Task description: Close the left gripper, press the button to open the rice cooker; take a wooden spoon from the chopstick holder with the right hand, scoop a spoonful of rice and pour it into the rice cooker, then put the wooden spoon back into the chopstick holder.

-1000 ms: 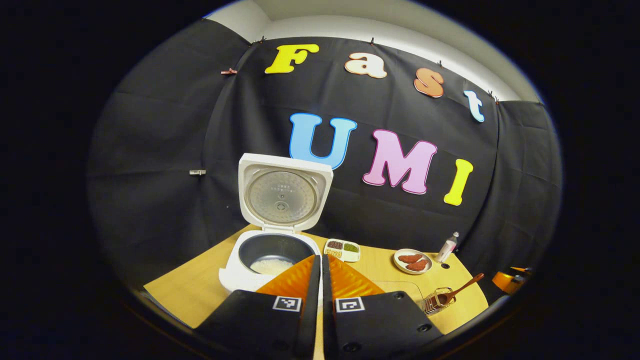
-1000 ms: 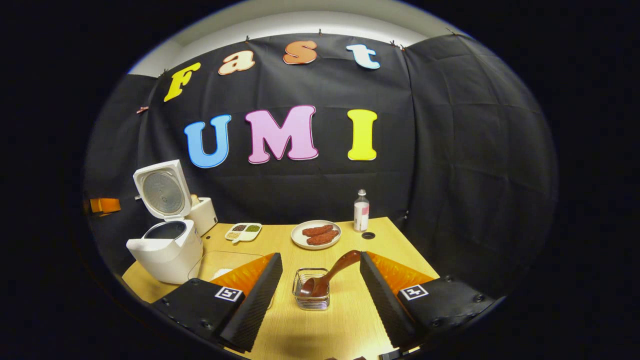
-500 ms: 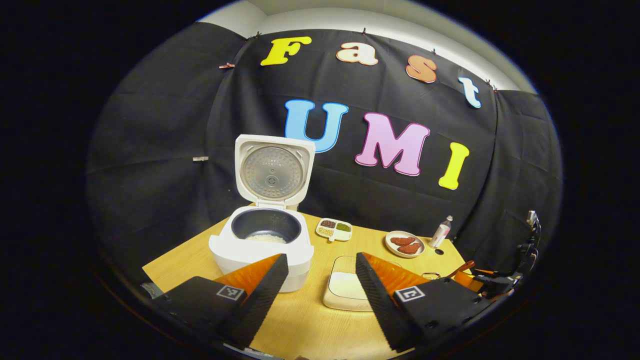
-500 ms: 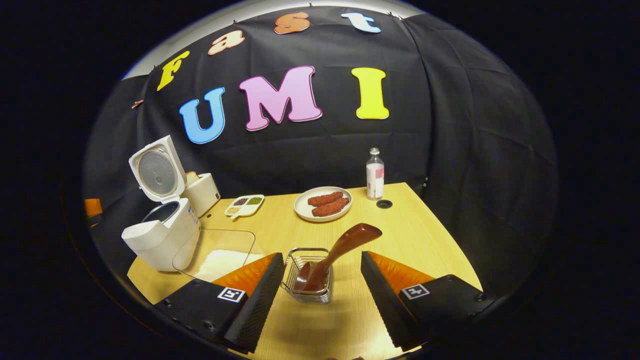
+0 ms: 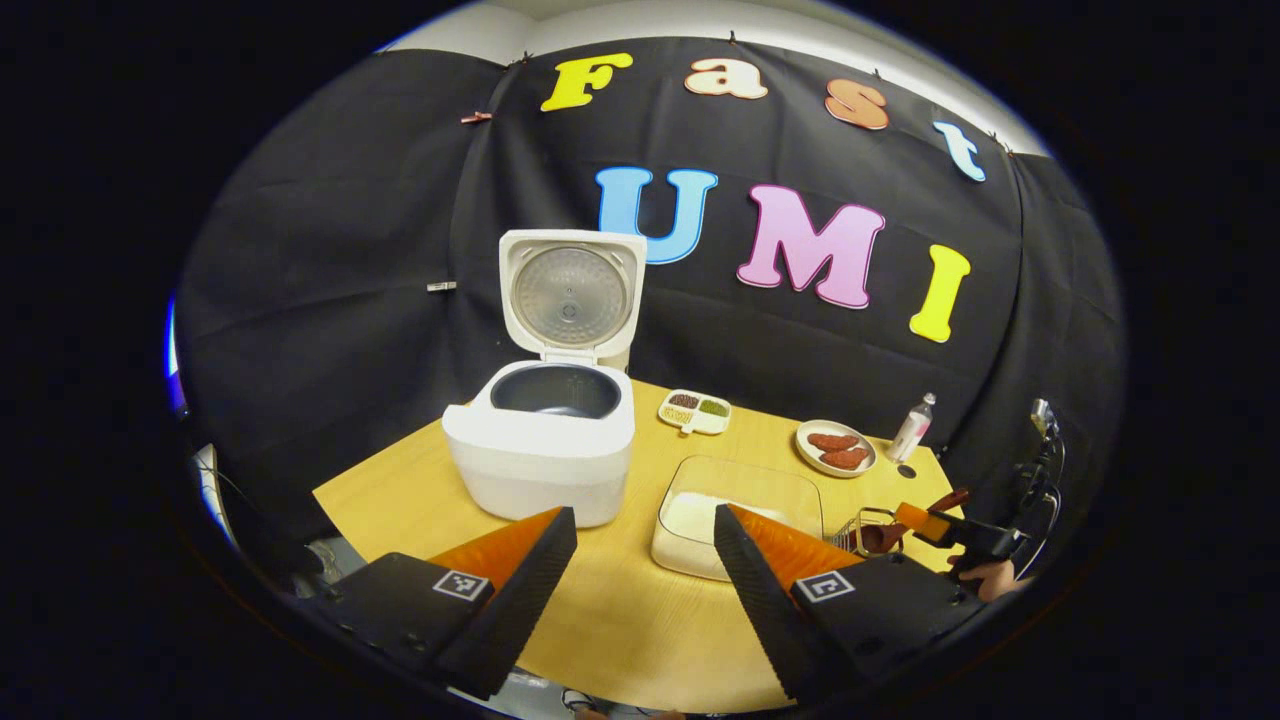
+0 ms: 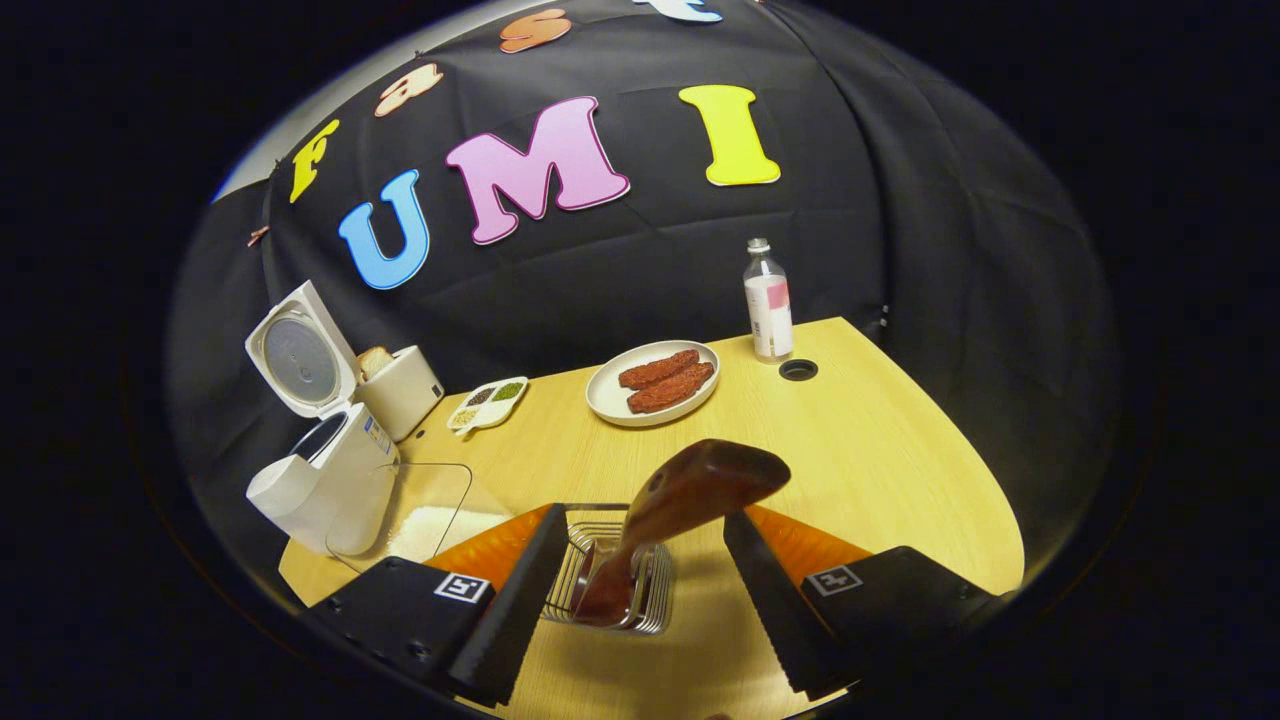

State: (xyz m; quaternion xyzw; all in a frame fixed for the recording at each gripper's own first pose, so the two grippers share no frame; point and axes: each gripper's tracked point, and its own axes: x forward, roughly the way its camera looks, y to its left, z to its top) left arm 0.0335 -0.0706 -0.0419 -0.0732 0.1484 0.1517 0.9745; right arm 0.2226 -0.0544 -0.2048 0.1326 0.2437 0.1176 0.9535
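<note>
At the far left, we noted the rice cooker with its lid up, a rounded white plastic body and a dark bowl inside; the button step looked done. Within the last second the left gripper had gone from fingers pressed together over the cooker to fingers spread wide, and had backed off toward the near edge of the pale wood-grain table. It held nothing.

Just right of the cooker sat a clear, square-cornered dish of white rice, grains low and flat in it.

Further right, the right gripper had closed in on the chopstick holder, a small wire basket. Its fingers stood apart on either side of the wooden spoon, not touching it as far as we could tell. The spoon was dark, glossy, smooth-carved; its broad handle end leaned up and right, its other end down in the basket.

We judged the spoon grasp to be the step in hand, with scooping and pouring still ahead.

Beyond lay a plate of reddish-brown pieces and a small bottle.
</note>
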